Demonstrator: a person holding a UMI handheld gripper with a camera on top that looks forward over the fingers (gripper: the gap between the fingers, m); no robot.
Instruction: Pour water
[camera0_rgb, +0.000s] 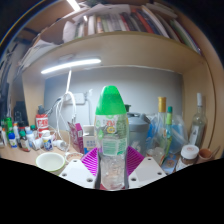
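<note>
A clear plastic bottle (111, 135) with a green cap and green label stands upright between my gripper's (112, 166) two fingers. The pink pads (91, 162) press against both sides of its clear lower body, so the gripper is shut on the bottle. The bottle seems lifted, its base hidden below the fingers. A pale green cup or bowl (50, 161) sits on the desk to the left, beyond the left finger.
A cluttered desk lies ahead: small bottles and jars at the left (40, 122), a glass container and tall bottles at the right (165, 125), a white-lidded jar (189, 153). A wooden shelf with books (120, 25) hangs above, lit by a strip lamp (70, 66).
</note>
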